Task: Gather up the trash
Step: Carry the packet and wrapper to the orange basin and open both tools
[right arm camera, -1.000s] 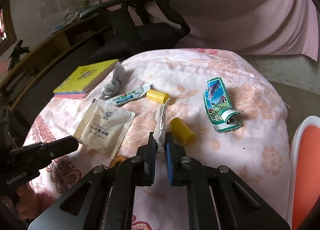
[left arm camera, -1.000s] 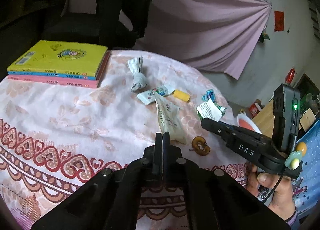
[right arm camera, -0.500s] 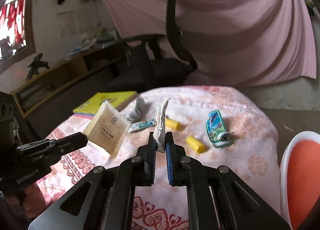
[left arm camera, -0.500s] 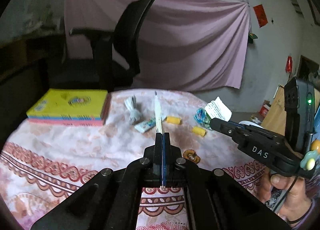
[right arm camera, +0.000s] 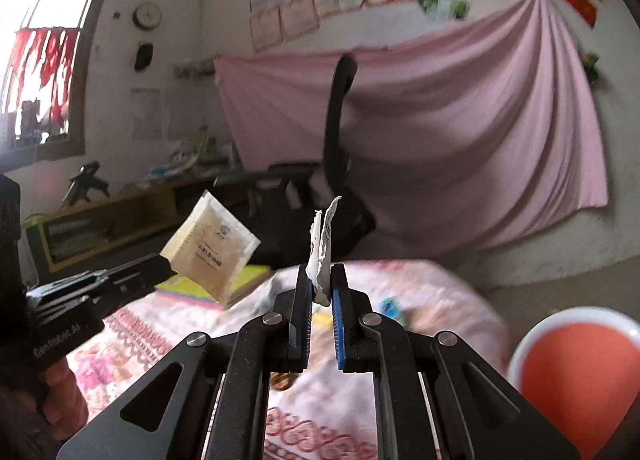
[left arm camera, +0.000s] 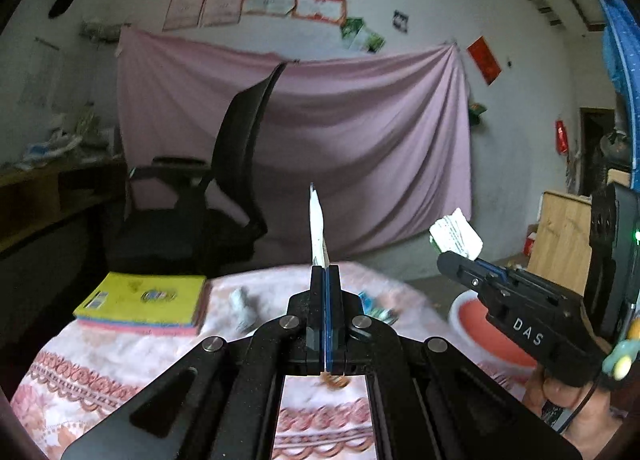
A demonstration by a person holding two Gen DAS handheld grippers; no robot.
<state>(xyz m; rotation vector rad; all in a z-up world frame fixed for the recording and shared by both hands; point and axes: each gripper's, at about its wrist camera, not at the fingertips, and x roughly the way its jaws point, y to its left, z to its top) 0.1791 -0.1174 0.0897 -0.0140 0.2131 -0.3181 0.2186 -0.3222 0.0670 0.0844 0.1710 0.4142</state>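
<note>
Two grips are full: my left gripper clenches a beige sachet, my right gripper pinches crumpled white paper, above the table.

— From my feed: black chair before a pink curtain, yellow books on the table.

— I see a clock, a window.
</note>
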